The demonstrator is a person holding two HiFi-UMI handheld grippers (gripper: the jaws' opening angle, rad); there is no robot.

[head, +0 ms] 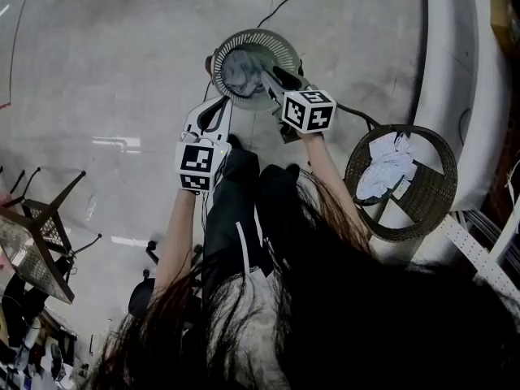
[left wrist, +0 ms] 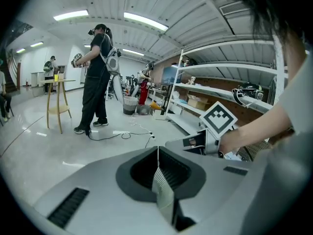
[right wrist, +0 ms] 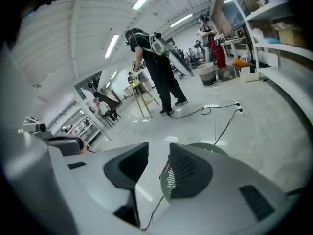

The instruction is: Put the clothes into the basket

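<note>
Both grippers hang empty. The left gripper [head: 213, 119] has its fingers [left wrist: 164, 192] pressed together; the right gripper [head: 270, 76] has its fingers narrowly apart, with nothing between them. It hangs over the slatted basket [head: 280, 49], where a grey garment [head: 240, 71] lies. White clothes [head: 387, 169] sit in the wicker basket [head: 439, 193]. The next reach probably needs wider fingers, kept clear of that rim and the floor cable [head: 357, 114].

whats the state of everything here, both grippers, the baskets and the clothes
left gripper: shut, nothing between the jaws
right gripper: open, nothing between the jaws
grey slotted basket: upright, holds clothes
grey clothes: bunched inside the grey slotted basket
wicker basket: upright, holds a garment
white garment: crumpled inside the wicker basket
</note>
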